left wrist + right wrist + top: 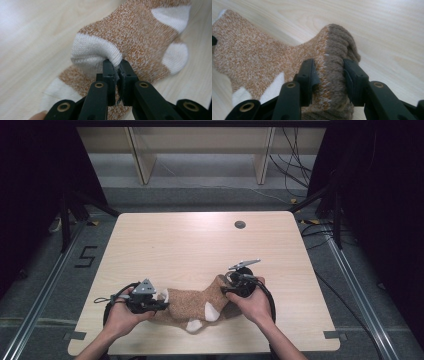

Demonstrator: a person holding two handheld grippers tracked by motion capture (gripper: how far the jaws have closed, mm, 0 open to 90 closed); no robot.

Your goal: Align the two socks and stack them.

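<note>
On the pale wooden table [200, 245], near its front edge, lie orange-brown marled knitted socks with white toes and heels [197, 306], one on top of the other, stretched between the person's two hands.

The left gripper [161, 305] sits at the socks' left end. Its own view shows its black jaws nearly together, pinching a fold of the white toe [93, 50] of the upper sock; the knit bunches up just above the fingertips [109, 65]. A second sock lies underneath, its own white toe [57, 91] spread flat on the wood at lower left, and two white heel patches [175, 58] sit farther off at right.

The right gripper [226, 286] holds the other end. Its jaws stand partly apart and are clamped on the thick brown ribbed cuff [337, 55], which fills the gap between them and bulges above the pads [308, 72]. To the left of the jaws the orange legs of the socks slope away towards white patches [275, 87].

The high view gives the whole layout: both hands [252, 302] close to the table's near edge, the socks bent at the heel, a small dark round grommet [240, 224] far back on the table, and a grey three-cornered plate [145, 286] on the left gripper. The two gripper views give the grip on the cloth at each end, which the high view is too small to show.
</note>
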